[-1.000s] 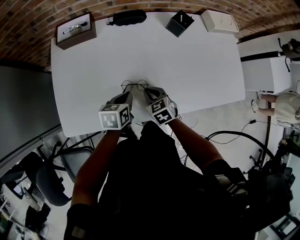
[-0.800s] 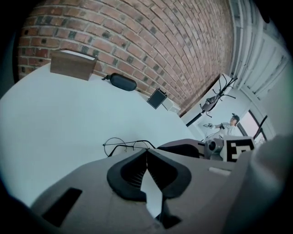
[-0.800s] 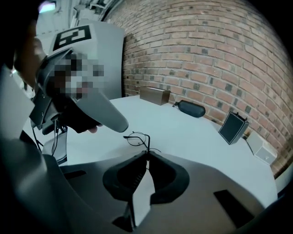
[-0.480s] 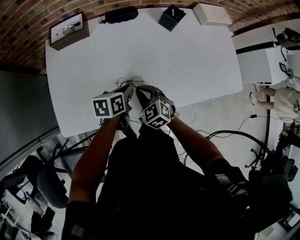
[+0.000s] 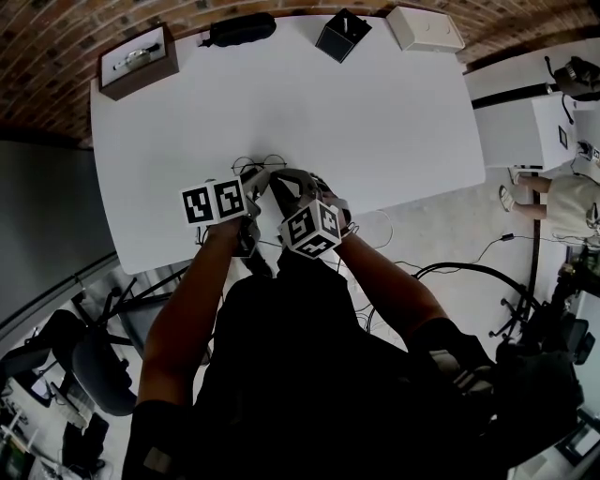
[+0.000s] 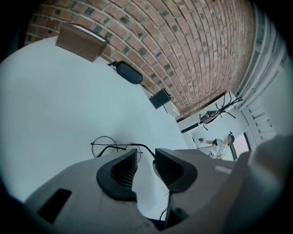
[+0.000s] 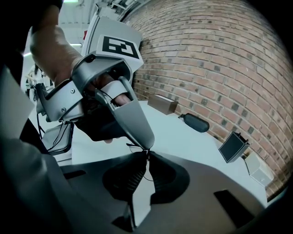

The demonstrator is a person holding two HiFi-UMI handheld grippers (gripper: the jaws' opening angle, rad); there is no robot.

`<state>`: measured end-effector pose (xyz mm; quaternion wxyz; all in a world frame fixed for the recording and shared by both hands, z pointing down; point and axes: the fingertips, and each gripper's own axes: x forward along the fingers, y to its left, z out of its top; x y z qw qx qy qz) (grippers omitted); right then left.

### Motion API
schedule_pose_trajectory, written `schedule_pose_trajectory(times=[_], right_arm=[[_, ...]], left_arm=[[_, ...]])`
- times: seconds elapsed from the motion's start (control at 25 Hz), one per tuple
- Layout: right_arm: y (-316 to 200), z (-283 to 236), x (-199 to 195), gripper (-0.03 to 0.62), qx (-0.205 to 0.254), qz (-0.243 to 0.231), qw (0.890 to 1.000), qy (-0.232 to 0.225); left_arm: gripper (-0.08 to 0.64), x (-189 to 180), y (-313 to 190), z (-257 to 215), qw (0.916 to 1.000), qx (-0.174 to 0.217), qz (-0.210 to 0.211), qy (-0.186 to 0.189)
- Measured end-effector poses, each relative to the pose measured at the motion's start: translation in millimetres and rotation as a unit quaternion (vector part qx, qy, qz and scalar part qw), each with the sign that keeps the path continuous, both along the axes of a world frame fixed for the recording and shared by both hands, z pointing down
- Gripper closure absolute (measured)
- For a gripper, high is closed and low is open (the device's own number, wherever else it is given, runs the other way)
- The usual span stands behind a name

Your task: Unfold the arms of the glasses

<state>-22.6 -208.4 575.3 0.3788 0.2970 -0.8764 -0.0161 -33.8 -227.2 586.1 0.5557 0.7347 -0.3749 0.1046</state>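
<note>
Right gripper pinched tight on thin arm of round black wire-rimmed glasses. Left gripper jaws just opened, nothing between; frame just beyond, near front of white desk. Risk: one-point hold, so frame swings, slips or hinge bends.

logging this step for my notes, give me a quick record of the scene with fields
table: white, brick wall behind
glasses: round, wire-framed, near the table's front edge
left gripper: jaws have just been opening, now apart, nothing between them
right gripper: shut on a thin arm of the glasses
far edge: wooden box, black glasses case, black box, white box
</note>
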Motion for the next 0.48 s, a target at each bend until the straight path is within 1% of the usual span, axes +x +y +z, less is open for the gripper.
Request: schedule_pose_trajectory(times=[0.08, 0.28, 0.32, 0.4, 0.48], right_arm=[[-0.9, -0.6, 0.4, 0.569, 0.004, -0.004, 1.0, 0.001], [2.6, -2.6, -3.7, 0.569, 0.024, -0.035, 0.999, 0.007], [3.8, -2.8, -4.7, 0.569, 0.026, -0.041, 0.999, 0.008], [6.1, -1.6, -6.0, 0.569, 0.028, -0.05, 0.998, 0.012], [8.7, 0.3, -6.2, 0.569, 0.03, -0.061, 0.998, 0.018]], left_arm=[[0.438, 0.8, -1.0, -0.9, 0.9999, -0.002, -0.003, 0.011], [0.439, -2.0, -5.7, -6.5, 0.9973, -0.021, -0.033, 0.062], [0.44, -2.1, -5.9, -6.3, 0.9969, -0.026, -0.035, 0.065], [0.486, -2.7, -4.8, -4.4, 0.997, -0.034, -0.035, 0.061], [0.489, -3.0, -2.5, -2.8, 0.997, -0.038, -0.036, 0.058]])
